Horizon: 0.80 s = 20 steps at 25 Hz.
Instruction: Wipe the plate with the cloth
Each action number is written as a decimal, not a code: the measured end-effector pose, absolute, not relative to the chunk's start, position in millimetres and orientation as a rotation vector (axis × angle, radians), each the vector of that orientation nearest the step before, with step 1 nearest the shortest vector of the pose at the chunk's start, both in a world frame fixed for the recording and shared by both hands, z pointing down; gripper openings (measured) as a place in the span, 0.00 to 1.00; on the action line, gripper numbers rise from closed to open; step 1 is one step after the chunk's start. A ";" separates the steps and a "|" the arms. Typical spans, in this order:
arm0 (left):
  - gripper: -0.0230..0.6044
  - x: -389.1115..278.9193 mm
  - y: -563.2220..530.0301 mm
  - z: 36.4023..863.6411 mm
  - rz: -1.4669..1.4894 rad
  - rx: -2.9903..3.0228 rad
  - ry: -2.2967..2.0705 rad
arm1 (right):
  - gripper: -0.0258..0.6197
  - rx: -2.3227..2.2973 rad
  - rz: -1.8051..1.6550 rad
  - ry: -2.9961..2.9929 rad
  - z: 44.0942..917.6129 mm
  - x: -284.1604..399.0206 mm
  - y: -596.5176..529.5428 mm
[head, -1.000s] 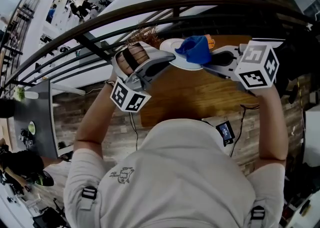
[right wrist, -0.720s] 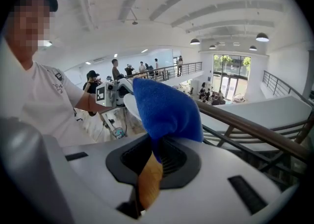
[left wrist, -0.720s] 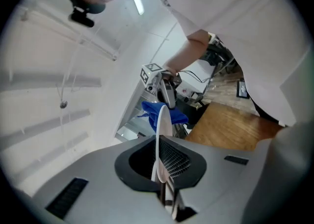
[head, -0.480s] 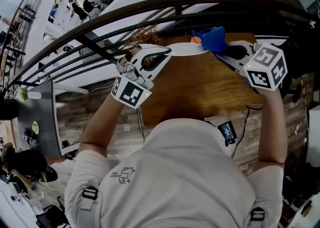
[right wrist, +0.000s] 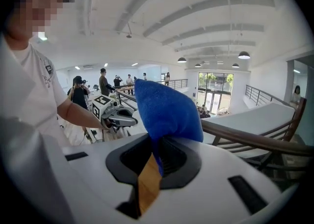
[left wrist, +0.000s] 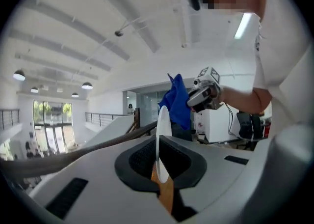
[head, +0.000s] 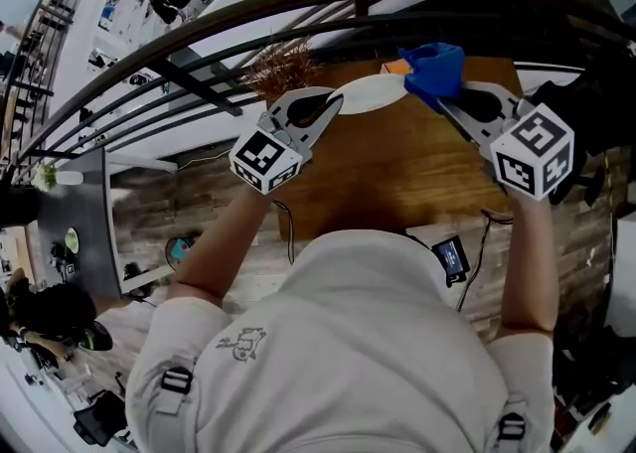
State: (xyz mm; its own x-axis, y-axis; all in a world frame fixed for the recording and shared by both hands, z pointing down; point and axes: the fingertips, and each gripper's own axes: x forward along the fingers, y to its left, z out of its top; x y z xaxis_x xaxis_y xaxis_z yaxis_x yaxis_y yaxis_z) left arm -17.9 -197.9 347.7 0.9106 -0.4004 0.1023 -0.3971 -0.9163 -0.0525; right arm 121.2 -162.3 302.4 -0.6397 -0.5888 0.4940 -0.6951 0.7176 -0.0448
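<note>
over the table, l hand-held gripper clamps plate, r hand-held gripper clamps cloth.

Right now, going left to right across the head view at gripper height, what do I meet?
left gripper → plate, clamped by its edge → cloth → right gripper, which holds the cloth
</note>
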 end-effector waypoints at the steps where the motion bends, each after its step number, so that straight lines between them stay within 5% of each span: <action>1: 0.06 -16.4 -199.7 355.2 -0.166 -3.100 0.653 | 0.11 0.990 0.342 -2.477 310.4 122.1 -162.3; 20: 0.06 60.4 -180.7 543.4 -0.271 -3.912 0.979 | 0.11 0.954 0.898 -2.344 547.9 148.8 -137.9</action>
